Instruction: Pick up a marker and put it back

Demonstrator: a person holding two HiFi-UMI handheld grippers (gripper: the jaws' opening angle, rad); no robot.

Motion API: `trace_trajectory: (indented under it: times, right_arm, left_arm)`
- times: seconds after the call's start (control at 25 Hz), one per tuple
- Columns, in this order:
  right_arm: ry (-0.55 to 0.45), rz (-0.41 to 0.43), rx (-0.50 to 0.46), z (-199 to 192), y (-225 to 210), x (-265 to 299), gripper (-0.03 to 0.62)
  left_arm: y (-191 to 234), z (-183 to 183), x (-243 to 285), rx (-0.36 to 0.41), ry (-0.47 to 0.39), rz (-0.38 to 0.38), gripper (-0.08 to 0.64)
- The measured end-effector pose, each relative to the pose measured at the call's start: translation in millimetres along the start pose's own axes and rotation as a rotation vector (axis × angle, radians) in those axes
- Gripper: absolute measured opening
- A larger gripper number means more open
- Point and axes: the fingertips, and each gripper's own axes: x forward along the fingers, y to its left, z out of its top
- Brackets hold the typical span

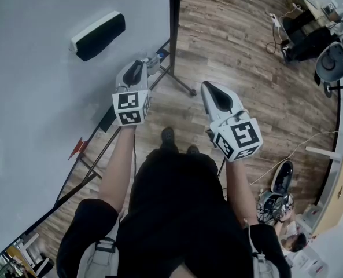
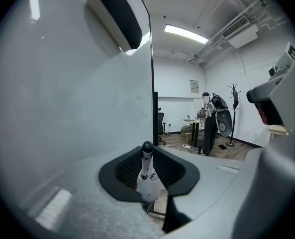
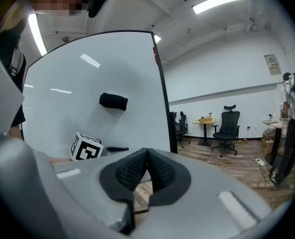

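Clamping a white marker with a black cap point(image 2: 147, 157) between their black ribbed pads, the left tongs point(image 2: 147, 169) hang close beside the large whiteboard point(image 2: 62, 108), below its black-and-white eraser point(image 2: 118, 16). The right tongs point(image 3: 146, 169) are pressed together, empty, above the wooden floor point(image 1: 246, 57).

the marker point(image 2: 146, 169) has a white body and a black cap; it stands nearly upright, cap end up, clamped between the jaws of the left gripper point(image 2: 148, 158); its wider white lower end sits deep between them
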Motion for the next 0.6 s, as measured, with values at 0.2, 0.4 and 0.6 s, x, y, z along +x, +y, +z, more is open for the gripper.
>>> trace_trajectory:
  times: [0.2,0.4,0.6]
  right_arm:
    - [-0.004,0.003,0.012,0,3,-1,0.002]
    - [0.001,-0.004,0.007,2,0,-3,0.002]
    - [-0.003,-0.003,0.016,2,1,-2,0.002]
  left_arm:
    - [-2,-6,0,0.007,0.021,-0.012,0.08]
    - [-13,-13,4,0.008,0.04,-0.059,0.086]
    - [-12,-18,7,0.013,0.062,-0.074,0.091]
